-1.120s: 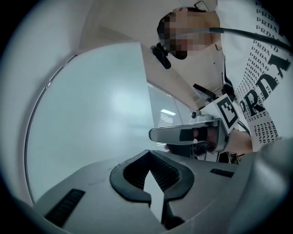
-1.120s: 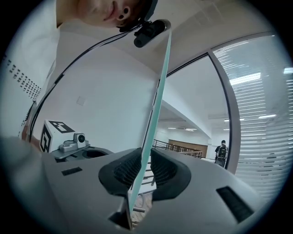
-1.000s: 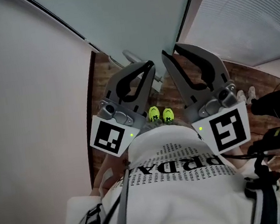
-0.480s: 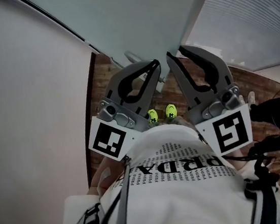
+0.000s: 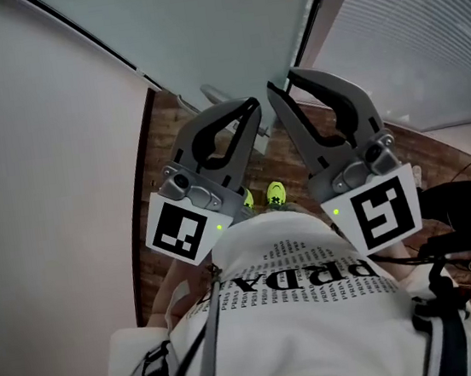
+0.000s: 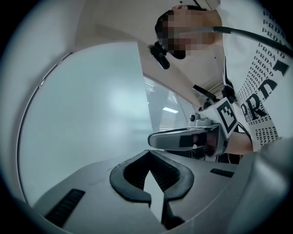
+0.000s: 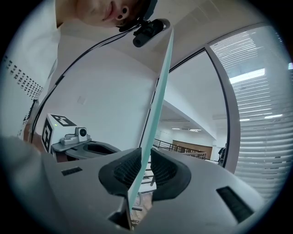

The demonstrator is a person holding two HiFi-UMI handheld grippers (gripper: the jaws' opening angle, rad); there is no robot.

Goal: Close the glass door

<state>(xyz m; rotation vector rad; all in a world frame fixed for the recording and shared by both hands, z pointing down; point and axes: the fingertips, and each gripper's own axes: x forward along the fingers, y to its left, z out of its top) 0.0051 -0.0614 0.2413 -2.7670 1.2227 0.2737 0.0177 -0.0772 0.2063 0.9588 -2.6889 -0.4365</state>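
Pinching the thin green edge of the glass door point(image 7: 155, 105) between its pads, your right gripper point(image 7: 142, 163) sits clamped on the near side of the pane. The door itself stands ahead of you, filling the far middle of the head view. Your left gripper point(image 6: 150, 157) hangs just left of the right one, its tips pressed together on nothing, facing the frosted pane. A white wall point(image 5: 35, 166) lies left, slatted blinds point(image 5: 422, 38) right, and wooden floor point(image 5: 155, 215) below.
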